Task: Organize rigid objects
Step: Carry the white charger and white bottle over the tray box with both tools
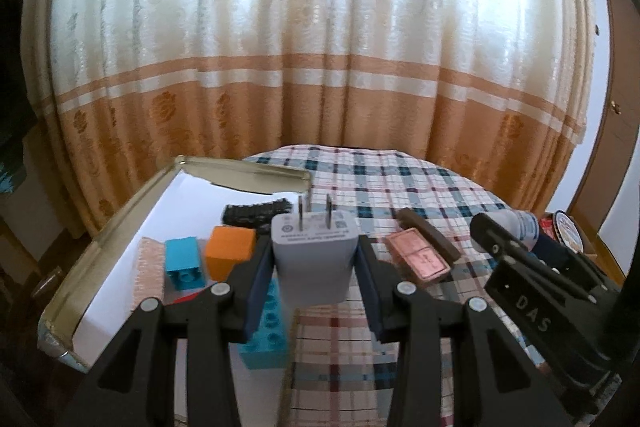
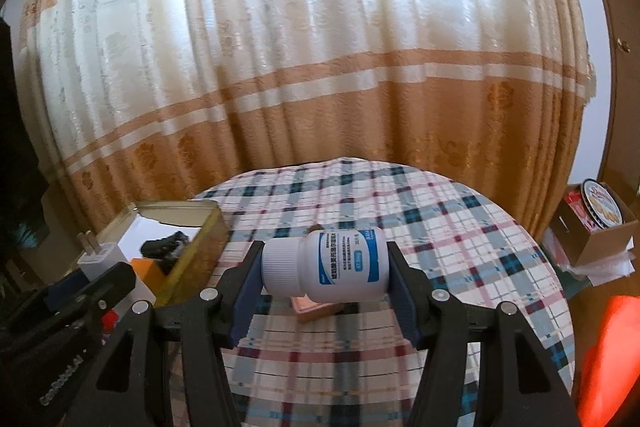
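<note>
Clearly the left gripper (image 1: 316,259), pinching the white charger (image 1: 314,255) prongs-up, sits nearest the open tin (image 1: 120,223), just ahead-left; the right gripper (image 2: 324,267) clamps a sideways pill bottle (image 2: 332,265) farther right.

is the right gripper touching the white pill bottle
Touching: the right wrist view shows the right gripper with both blue pads pressed against the ends of the white pill bottle.

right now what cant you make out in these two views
- Pink block, right wrist view: mostly hidden behind the white bottle.
- Bottle label text: too small to read.
- Long blue brick, left wrist view: partly covered by the left gripper and white charger.
- Black item in the tin: blurred, unidentifiable.
</note>
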